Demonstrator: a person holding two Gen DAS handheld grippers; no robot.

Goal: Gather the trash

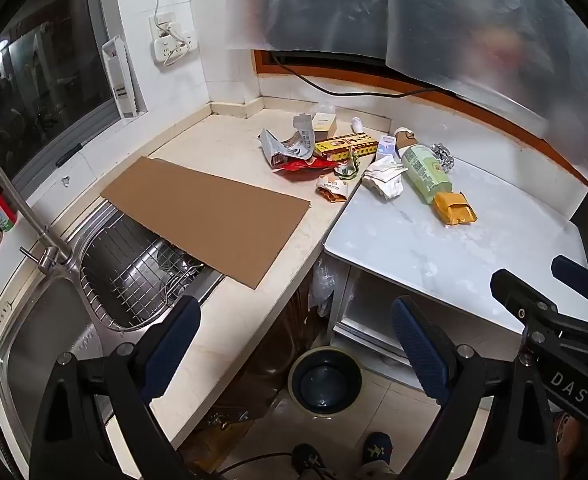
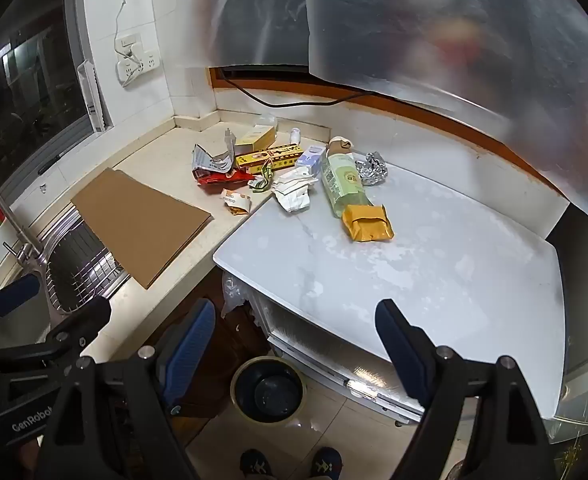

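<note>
Trash lies in a heap at the back of the counter: a green bottle (image 1: 425, 170) (image 2: 343, 184), an orange packet (image 1: 454, 209) (image 2: 368, 224), crumpled white paper (image 1: 384, 178) (image 2: 294, 192), a yellow box (image 1: 346, 146) (image 2: 270, 157), a red wrapper (image 1: 304, 165) (image 2: 224, 178) and a foil ball (image 1: 444, 156) (image 2: 371, 168). A dark bin (image 1: 325, 380) (image 2: 268, 390) stands on the floor below. My left gripper (image 1: 294, 344) is open and empty, above the counter edge. My right gripper (image 2: 296, 344) is open and empty, above the white table's front edge.
A cardboard sheet (image 1: 210, 216) (image 2: 142, 220) lies on the counter, partly over the sink's wire basket (image 1: 134, 276). A faucet (image 1: 38, 236) stands at the left. The white table (image 2: 434, 272) adjoins the counter. My shoes (image 2: 290, 462) are beside the bin.
</note>
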